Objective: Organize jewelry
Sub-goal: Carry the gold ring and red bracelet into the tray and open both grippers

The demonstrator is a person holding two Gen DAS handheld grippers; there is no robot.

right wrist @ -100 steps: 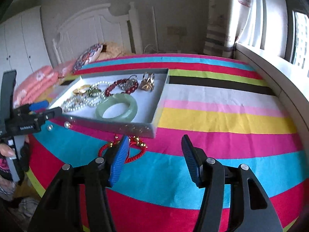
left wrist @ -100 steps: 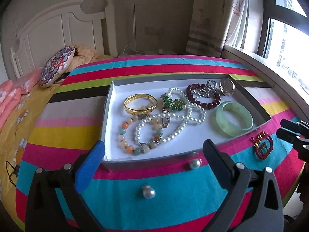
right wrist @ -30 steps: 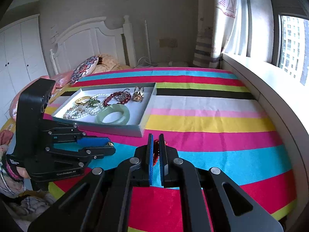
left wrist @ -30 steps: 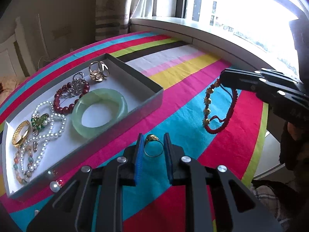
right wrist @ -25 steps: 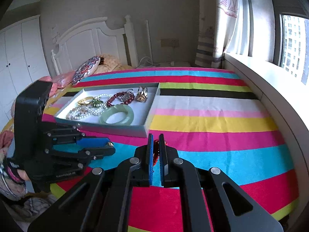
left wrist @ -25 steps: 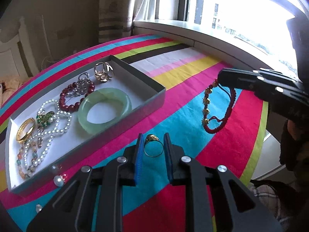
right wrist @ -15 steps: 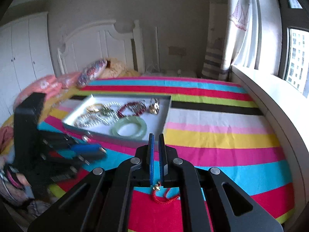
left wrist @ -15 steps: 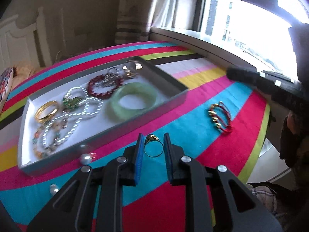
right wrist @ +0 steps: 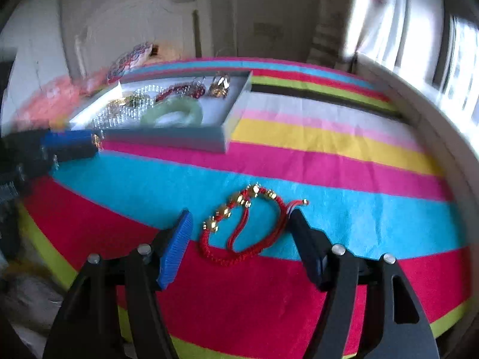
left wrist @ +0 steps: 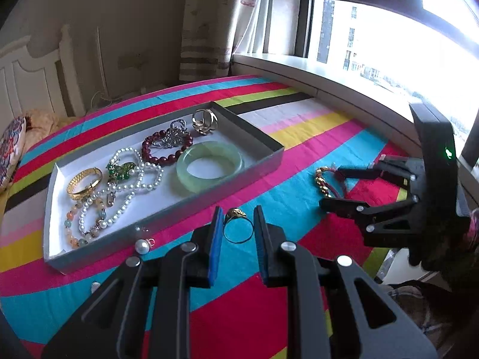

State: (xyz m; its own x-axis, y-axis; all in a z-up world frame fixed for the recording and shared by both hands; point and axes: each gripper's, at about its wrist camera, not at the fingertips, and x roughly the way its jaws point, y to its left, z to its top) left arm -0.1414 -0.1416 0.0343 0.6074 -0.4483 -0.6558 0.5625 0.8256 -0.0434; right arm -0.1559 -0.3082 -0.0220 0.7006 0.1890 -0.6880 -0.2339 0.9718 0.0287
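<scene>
Although most of the jewelry already lies in the grey tray (left wrist: 269,161), the left wrist view shows the job is unfinished; inside the tray sit a gold bangle (left wrist: 84,183), a pearl strand (left wrist: 131,179), a dark red bead bracelet (left wrist: 167,149), a green jade bangle (left wrist: 210,166) and a gold-coloured ring ornament (left wrist: 204,121) at the far corner. Outside it, on the striped cloth (left wrist: 314,125), a loose pearl (left wrist: 142,246) rests just beside the tray's near wall. The left gripper (left wrist: 238,233) is closed on a gold ring (left wrist: 238,224), its blue pads pressing the band from both sides; it points downward over the cloth, just short of the tray wall, so the ring is lifted but, by my reading, not yet delivered. To the right, the right gripper (left wrist: 330,187) reaches in level with the cloth, its fingers either side of a red cord bracelet (left wrist: 326,181).

From the right wrist view, which is blurred, the right gripper (right wrist: 239,239) tilts down at the cloth with its jaws opening; the red cord bracelet (right wrist: 242,227) with gold beads lies flat between them, and the pads do not press it. The grey tray (right wrist: 179,142) is well apart, up and to the left; the left gripper (right wrist: 71,146) shows at the left edge near it. Ring, bracelet and pearl seem to be what is left.
</scene>
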